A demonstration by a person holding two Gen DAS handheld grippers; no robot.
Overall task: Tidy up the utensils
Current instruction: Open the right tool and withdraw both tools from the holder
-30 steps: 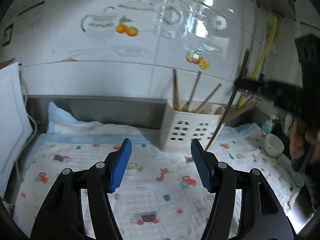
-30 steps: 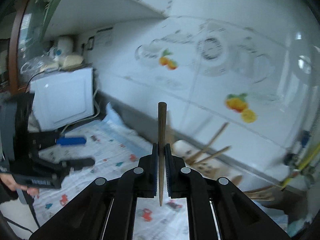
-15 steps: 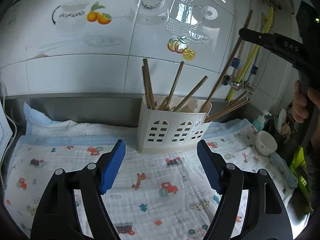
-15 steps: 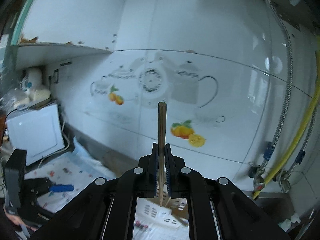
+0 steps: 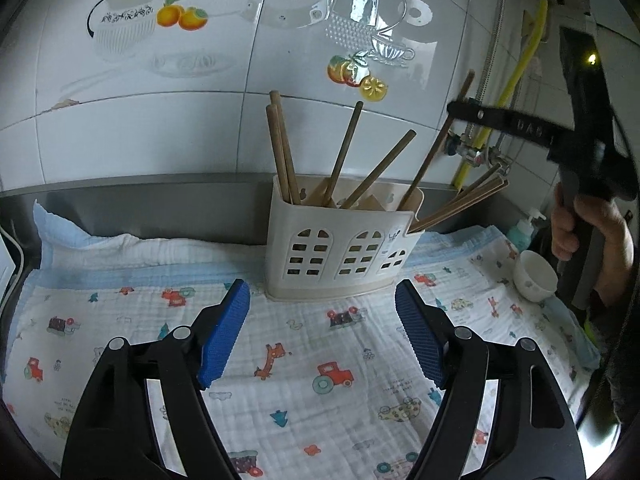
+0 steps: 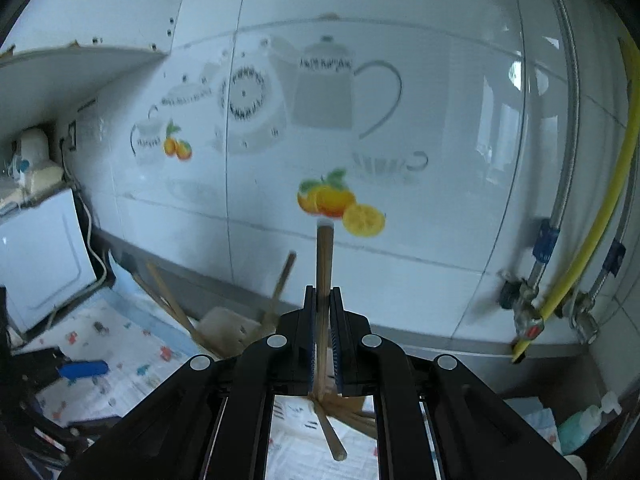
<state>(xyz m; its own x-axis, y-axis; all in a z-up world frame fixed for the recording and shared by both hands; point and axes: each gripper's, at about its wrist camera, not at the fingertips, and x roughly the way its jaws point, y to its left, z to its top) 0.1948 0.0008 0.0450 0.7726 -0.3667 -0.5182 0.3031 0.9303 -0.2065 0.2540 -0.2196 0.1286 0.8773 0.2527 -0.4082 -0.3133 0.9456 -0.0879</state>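
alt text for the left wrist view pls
The open left gripper hovers empty over a cartoon-print cloth, facing a cream utensil holder of wooden chopsticks. At right, the right gripper carries one chopstick towards the holder.

Glossy white wall tiles with fruit decals; yellow hose.

left wrist: cloth seen from low and near, holder at 12 o'clock | right wrist: wall faced, holder at 8 o'clock | shared: holder, wall
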